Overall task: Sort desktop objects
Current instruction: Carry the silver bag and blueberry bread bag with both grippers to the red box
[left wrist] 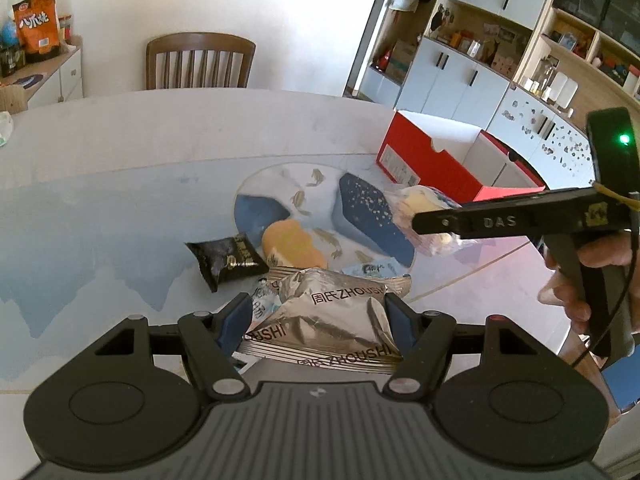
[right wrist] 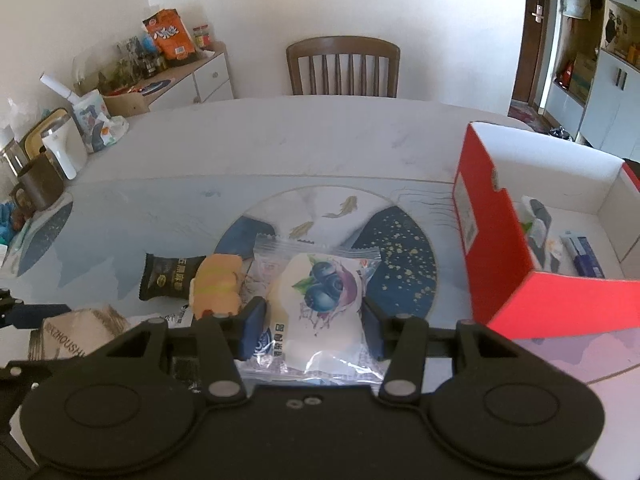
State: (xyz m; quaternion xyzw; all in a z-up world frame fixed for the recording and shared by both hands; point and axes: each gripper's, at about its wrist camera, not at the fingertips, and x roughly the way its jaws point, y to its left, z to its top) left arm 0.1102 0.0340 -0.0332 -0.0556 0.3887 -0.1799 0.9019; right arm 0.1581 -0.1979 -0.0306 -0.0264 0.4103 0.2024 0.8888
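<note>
In the left wrist view, my left gripper (left wrist: 318,320) is shut on a silver foil snack packet (left wrist: 332,316), its blue pads pressing both sides and holding it above the table. In the right wrist view, my right gripper (right wrist: 314,328) is shut on a clear bread packet with a blueberry print (right wrist: 320,288). The right gripper (left wrist: 424,226) also shows at the right of the left wrist view, carrying that packet (left wrist: 424,204). On the table lie a black packet (right wrist: 168,276) and an orange bun (right wrist: 218,284). The open red box (right wrist: 492,240) stands to the right, with several packets inside.
A round printed mat (right wrist: 404,256) covers the table's middle. A mug and a white dispenser (right wrist: 64,152) stand at the table's left edge. A wooden chair (right wrist: 344,66) is at the far side, a sideboard (right wrist: 192,76) to the left, and cabinets (left wrist: 480,64) to the right.
</note>
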